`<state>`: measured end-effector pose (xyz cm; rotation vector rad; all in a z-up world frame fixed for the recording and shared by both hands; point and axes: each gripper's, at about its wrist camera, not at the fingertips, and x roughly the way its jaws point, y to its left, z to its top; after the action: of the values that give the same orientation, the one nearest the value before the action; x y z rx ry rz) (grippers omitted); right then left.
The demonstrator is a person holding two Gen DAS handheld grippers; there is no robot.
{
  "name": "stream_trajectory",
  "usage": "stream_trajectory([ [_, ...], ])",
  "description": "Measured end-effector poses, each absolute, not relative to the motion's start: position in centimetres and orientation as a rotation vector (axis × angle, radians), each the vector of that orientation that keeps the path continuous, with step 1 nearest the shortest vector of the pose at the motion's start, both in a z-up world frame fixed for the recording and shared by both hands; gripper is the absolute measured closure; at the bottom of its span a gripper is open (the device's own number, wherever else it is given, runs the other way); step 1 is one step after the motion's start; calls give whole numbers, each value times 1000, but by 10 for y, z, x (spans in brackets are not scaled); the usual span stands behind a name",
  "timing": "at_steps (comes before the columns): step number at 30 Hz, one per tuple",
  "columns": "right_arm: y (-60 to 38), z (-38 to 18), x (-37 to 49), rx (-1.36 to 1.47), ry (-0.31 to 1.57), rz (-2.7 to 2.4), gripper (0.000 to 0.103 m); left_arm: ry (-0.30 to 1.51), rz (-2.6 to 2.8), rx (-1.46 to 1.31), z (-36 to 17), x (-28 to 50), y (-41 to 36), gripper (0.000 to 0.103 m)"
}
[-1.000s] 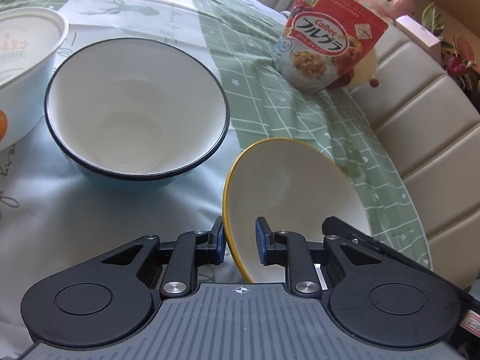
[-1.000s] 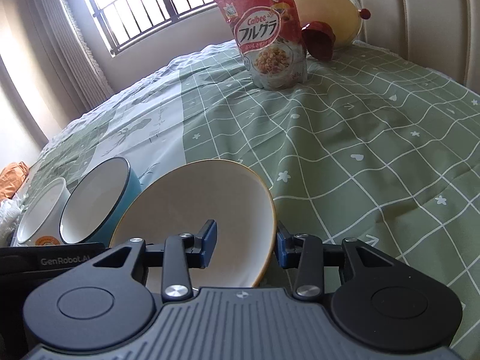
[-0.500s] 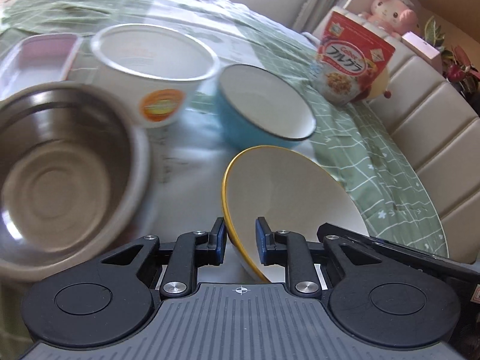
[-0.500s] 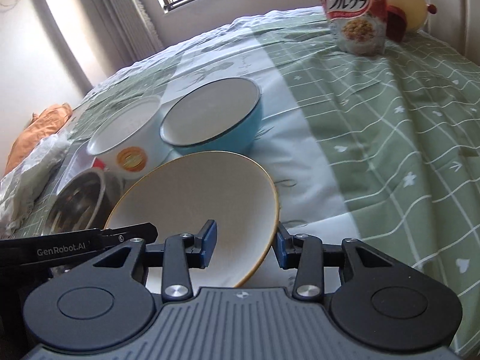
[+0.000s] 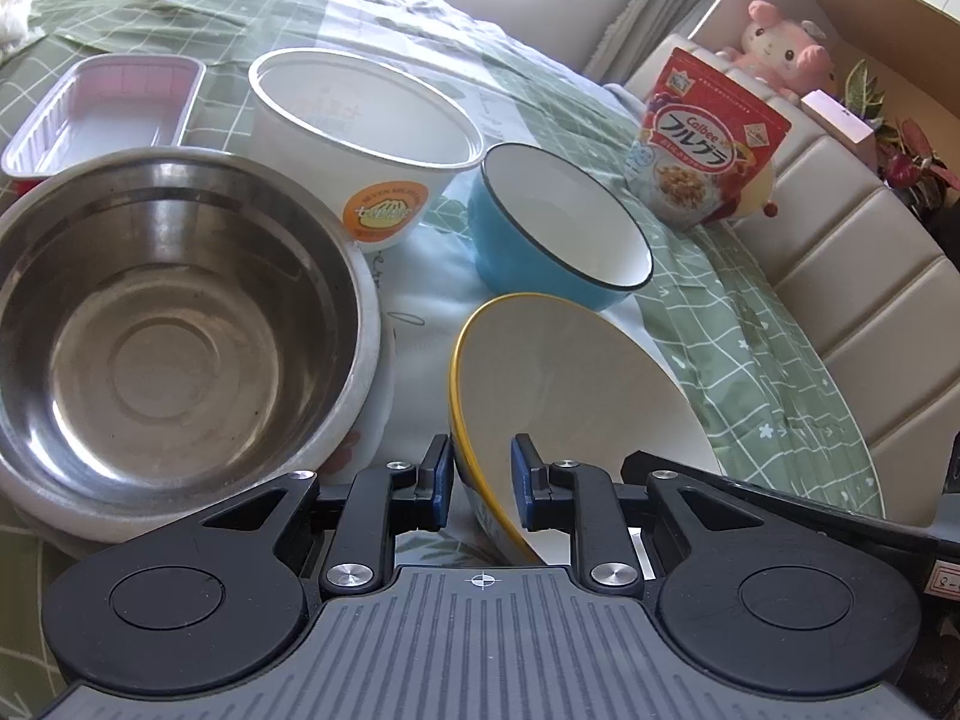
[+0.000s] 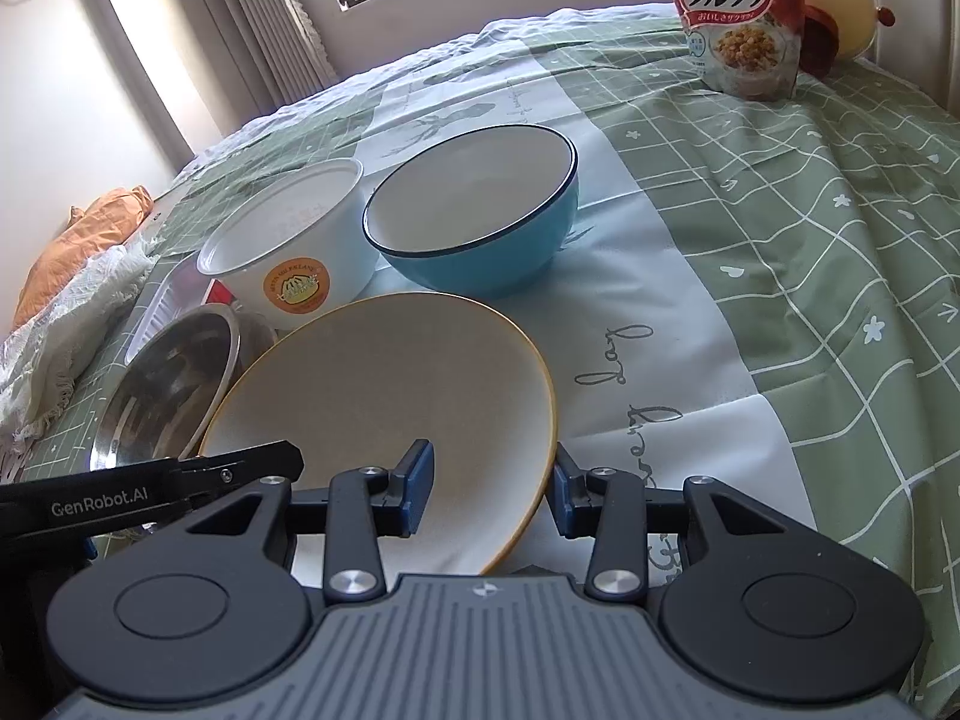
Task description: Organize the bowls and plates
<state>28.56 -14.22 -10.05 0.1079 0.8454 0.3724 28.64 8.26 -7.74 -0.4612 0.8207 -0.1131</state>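
Note:
A cream bowl with a yellow rim (image 5: 570, 384) (image 6: 384, 378) hangs tilted above the tablecloth, held from two sides. My left gripper (image 5: 480, 480) is shut on its near left rim, one pad inside and one outside. My right gripper (image 6: 489, 486) is shut on the opposite rim. Just left of it sits a steel bowl (image 5: 168, 348) (image 6: 162, 384). Behind stand a blue bowl with a white inside (image 5: 540, 264) (image 6: 480, 258) and a white paper bowl with an orange sticker (image 5: 360, 120) (image 6: 288, 240).
A clear plastic tray (image 5: 102, 114) lies at the far left behind the steel bowl. A red cereal bag (image 5: 702, 138) (image 6: 738, 18) leans at the back by the padded bench. An orange cloth (image 6: 78, 240) and white lace lie at the table's left end.
Both grippers carried the yellow-rimmed bowl leftward, from beside the blue bowl to beside the steel bowl. In the last half second they have held still.

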Motion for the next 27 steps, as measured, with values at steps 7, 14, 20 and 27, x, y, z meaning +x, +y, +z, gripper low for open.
stream_trajectory([
  [7,-148,-91,280,107,785,365,64,786,-144,-430,-72,301,78,80],
  [14,-151,-111,285,134,838,374,64,801,-162,-446,-81,295,81,83],
  [20,-151,-112,281,149,832,373,64,751,-139,-466,-65,282,95,83],
  [27,-161,-83,277,132,759,371,63,785,-101,-378,-51,281,83,83],
])
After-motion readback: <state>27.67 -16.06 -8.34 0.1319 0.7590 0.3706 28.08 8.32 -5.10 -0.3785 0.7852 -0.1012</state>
